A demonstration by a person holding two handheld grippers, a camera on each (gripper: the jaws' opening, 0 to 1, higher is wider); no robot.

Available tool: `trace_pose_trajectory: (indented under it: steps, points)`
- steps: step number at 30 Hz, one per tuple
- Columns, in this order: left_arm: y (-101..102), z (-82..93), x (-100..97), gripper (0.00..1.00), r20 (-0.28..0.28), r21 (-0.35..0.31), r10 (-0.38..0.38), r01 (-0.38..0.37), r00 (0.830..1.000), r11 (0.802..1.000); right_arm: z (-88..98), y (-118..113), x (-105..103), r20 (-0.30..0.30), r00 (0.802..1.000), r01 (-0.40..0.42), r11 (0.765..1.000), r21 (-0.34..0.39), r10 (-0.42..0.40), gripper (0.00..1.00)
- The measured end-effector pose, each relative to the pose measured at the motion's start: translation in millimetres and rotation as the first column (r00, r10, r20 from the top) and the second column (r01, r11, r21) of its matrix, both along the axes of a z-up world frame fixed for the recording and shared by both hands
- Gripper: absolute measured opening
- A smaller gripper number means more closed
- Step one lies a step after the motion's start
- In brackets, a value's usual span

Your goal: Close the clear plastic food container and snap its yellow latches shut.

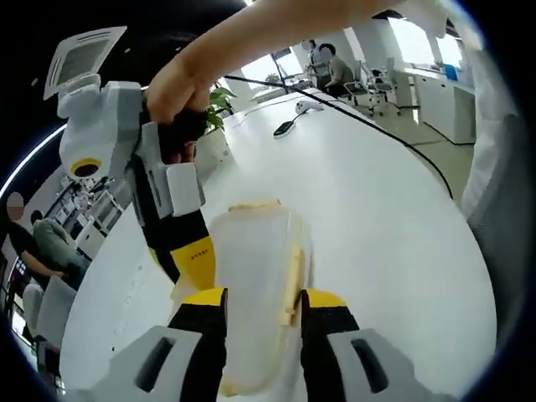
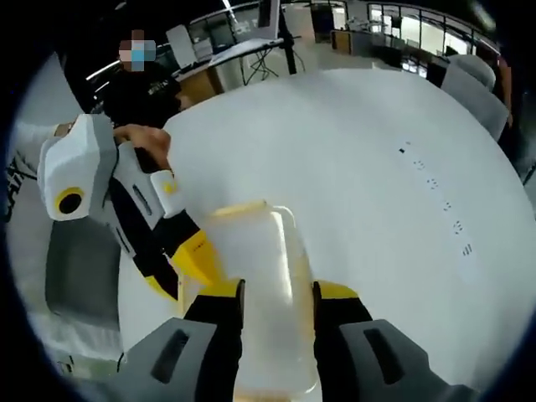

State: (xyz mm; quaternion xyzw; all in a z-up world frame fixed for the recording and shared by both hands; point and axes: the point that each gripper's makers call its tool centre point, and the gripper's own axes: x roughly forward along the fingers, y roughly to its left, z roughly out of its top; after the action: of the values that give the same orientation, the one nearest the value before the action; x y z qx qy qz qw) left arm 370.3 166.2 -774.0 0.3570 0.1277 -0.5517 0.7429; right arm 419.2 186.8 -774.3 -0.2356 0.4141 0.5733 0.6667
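The clear plastic food container (image 1: pixel 255 276) lies on the white table, lid on top. One pale yellow latch (image 1: pixel 293 280) runs along its right side and another sits at its far end (image 1: pixel 255 205). My left gripper (image 1: pixel 264 303) hangs over the container's near end, jaws a narrow gap apart with the lid showing between them. A hand holds my right gripper (image 1: pixel 188 264), and one of its yellow fingertips sits at the container's left edge. In the right gripper view the container (image 2: pixel 264 276) shows between the parted jaws of my right gripper (image 2: pixel 276 293), with my left gripper (image 2: pixel 194 255) at its left edge.
The round white table (image 1: pixel 385 218) spreads wide around the container. A dark cable and a mouse (image 1: pixel 285 127) lie at its far side. Small dark marks (image 2: pixel 435 188) dot the tabletop. People sit at the left (image 1: pixel 33 243) and in the background, among office chairs and desks.
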Motion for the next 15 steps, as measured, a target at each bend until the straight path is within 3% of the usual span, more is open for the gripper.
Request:
trace_pose_trajectory:
  steps: [3,4,6,11,15]
  points:
    - [4.3,-1.1,-1.2,0.29,0.012,0.038,0.015,-0.015,1.0,0.999,0.6,-1.6,3.9,0.039,0.998,0.052,0.999,-0.017,-0.051,0.32]
    - [5.8,-1.2,-1.7,0.29,0.01,0.044,0.013,-0.013,1.0,0.999,2.4,-1.6,6.5,0.1,0.995,0.024,0.999,-0.024,-0.021,0.32]
    - [10.3,2.0,-3.4,0.3,-0.015,0.043,0.025,-0.025,1.0,0.999,3.7,-8.4,16.9,0.157,0.987,-0.017,0.998,-0.054,0.026,0.33]
    - [20.4,20.5,-1.4,0.35,-0.032,-0.003,0.049,-0.049,0.998,0.999,19.4,-10.3,6.0,0.173,0.985,-0.016,0.999,-0.031,0.021,0.41]
    - [33.5,28.1,5.7,0.4,-0.019,0.01,0.055,-0.055,0.998,0.998,29.8,-22.1,3.1,0.21,0.978,-0.002,1.0,-0.017,0.005,0.43]
